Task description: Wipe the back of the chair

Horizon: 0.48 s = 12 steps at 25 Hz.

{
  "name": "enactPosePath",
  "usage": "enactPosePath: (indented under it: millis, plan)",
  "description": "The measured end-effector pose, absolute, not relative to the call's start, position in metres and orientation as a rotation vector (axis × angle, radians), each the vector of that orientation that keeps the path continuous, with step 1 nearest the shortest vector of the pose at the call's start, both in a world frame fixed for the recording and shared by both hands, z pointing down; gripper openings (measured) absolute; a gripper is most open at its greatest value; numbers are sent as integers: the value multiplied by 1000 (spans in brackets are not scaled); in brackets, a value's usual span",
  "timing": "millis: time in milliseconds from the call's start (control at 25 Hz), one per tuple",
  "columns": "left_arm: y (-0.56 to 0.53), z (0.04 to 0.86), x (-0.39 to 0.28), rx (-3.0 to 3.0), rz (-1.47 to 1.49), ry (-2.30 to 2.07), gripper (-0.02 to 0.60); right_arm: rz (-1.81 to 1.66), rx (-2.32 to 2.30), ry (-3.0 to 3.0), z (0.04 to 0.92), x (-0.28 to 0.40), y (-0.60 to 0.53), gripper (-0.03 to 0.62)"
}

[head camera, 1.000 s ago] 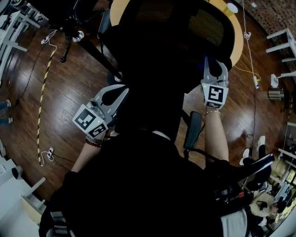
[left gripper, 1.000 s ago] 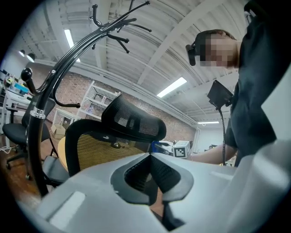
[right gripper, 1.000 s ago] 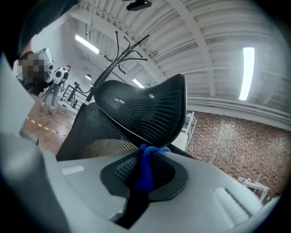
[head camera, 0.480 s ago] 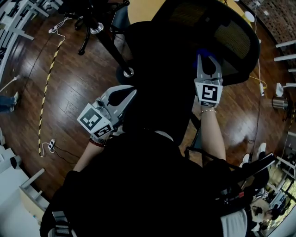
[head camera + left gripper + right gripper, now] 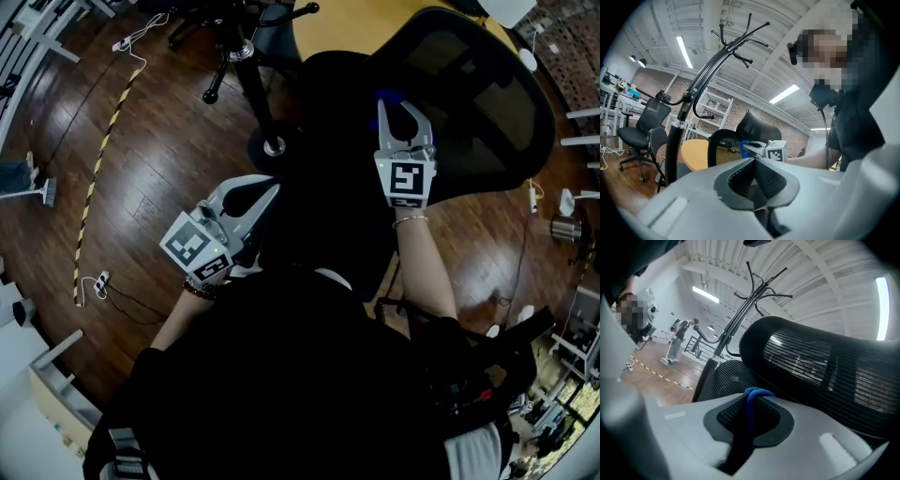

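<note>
The black mesh office chair's back (image 5: 487,103) fills the upper right of the head view, and it looms close in the right gripper view (image 5: 825,366). My right gripper (image 5: 399,105) is shut on a blue cloth (image 5: 752,395), and the cloth's tip (image 5: 384,96) sits by the left edge of the chair's back. The left gripper (image 5: 258,199) hangs lower left beside the chair, shut, with nothing between its jaws. From the left gripper view I see the chair (image 5: 723,145), the blue cloth (image 5: 743,145) and the right gripper's marker cube (image 5: 775,151).
A black coat rack stands just left of the chair, its base (image 5: 273,145) on the wooden floor and its hooks overhead (image 5: 757,284). A yellow round table (image 5: 337,23) lies beyond. Another chair's wheeled base (image 5: 234,28) and cables (image 5: 98,291) lie on the floor at left.
My right gripper has moved up and left along the chair's back with the blue cloth. The left gripper has hardly moved. The head view has shifted, so the chair sits further right.
</note>
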State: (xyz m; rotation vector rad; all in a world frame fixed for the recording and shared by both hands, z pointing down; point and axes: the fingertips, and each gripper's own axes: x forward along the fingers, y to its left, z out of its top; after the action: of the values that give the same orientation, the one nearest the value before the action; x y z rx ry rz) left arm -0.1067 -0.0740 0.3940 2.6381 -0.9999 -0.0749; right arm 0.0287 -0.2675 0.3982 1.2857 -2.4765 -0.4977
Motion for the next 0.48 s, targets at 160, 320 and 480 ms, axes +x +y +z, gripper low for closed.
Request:
enactPosePath:
  millis: [160,320,480]
  plan:
    - [-75,395,-124,2635,-85,-1020,5,-482,1257,-2496,393,-25,-273,35]
    - [-77,389,-130,2672,-83,-1014,5,-477,1216,-2534,389,-73,-276,35]
    - [-75,383,-138,2704,-63,-1002,5,-481,1157,-2561,388,-114,-277,35]
